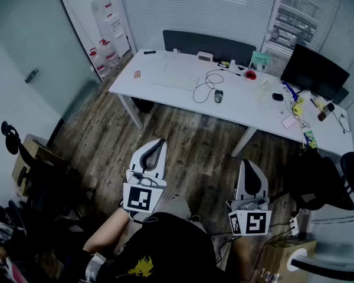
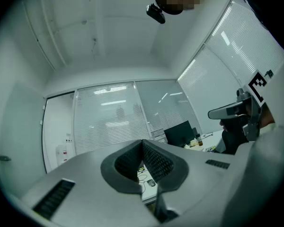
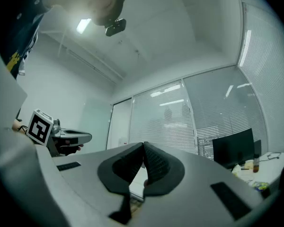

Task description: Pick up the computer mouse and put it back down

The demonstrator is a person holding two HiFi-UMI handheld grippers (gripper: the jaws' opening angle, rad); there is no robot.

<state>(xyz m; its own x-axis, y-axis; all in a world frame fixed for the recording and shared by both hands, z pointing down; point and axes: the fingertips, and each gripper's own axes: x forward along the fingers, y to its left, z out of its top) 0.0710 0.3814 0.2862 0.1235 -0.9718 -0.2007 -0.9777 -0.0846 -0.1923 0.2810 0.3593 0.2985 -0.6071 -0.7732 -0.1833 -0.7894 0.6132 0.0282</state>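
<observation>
Mouse (image 1: 218, 96) on desk (image 1: 243, 108) (right of keyboard (image 1: 176, 81))

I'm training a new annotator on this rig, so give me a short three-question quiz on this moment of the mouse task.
1. True or false: the left gripper is holding the computer mouse.
2. Where does the mouse lie? A) in a drawer; B) on the white desk, right of the keyboard; C) between a gripper's jaws.
3. Fill in: the right gripper has its jaws ____.

Key: 1 false, it is empty and well short of the desk; 2 B; 3 shut, with nothing between them.
</observation>
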